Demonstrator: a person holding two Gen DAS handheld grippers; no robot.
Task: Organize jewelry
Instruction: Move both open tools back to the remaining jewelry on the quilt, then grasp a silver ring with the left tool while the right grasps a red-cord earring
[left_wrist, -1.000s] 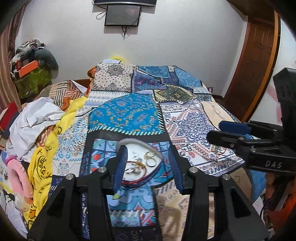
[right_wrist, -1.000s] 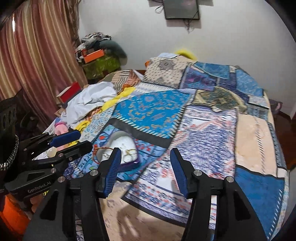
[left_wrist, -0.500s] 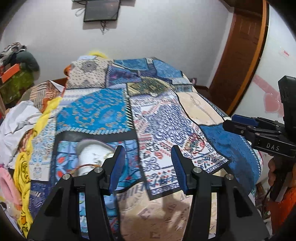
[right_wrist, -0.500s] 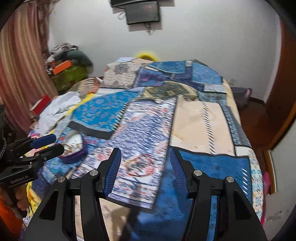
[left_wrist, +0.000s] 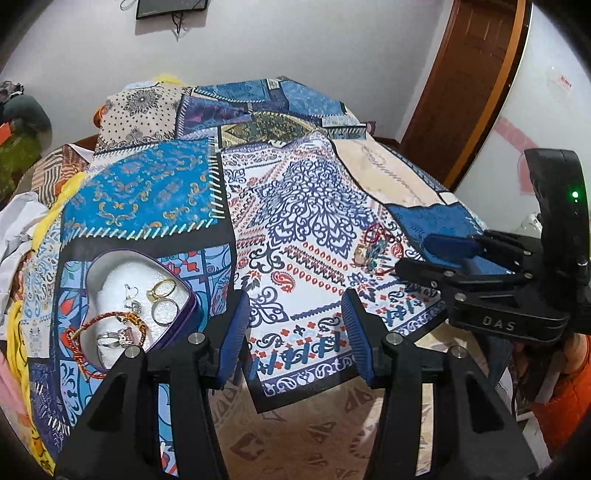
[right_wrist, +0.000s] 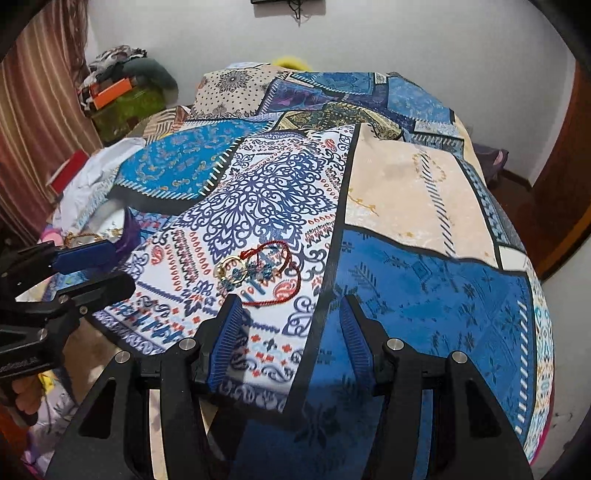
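Both grippers hang over the bed with jaws apart and nothing between them. My right gripper sits just short of the loose jewelry, a red cord bracelet, gold ring and teal beads tangled on the white-and-blue patch of quilt. My left gripper points at bare quilt; the heart-shaped box lies to its left, holding rings and a red-gold bangle.

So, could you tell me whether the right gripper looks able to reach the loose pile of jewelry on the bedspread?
Probably yes: the right gripper is open and empty, the jewelry pile lies uncovered just ahead of its fingertips, nothing between them.
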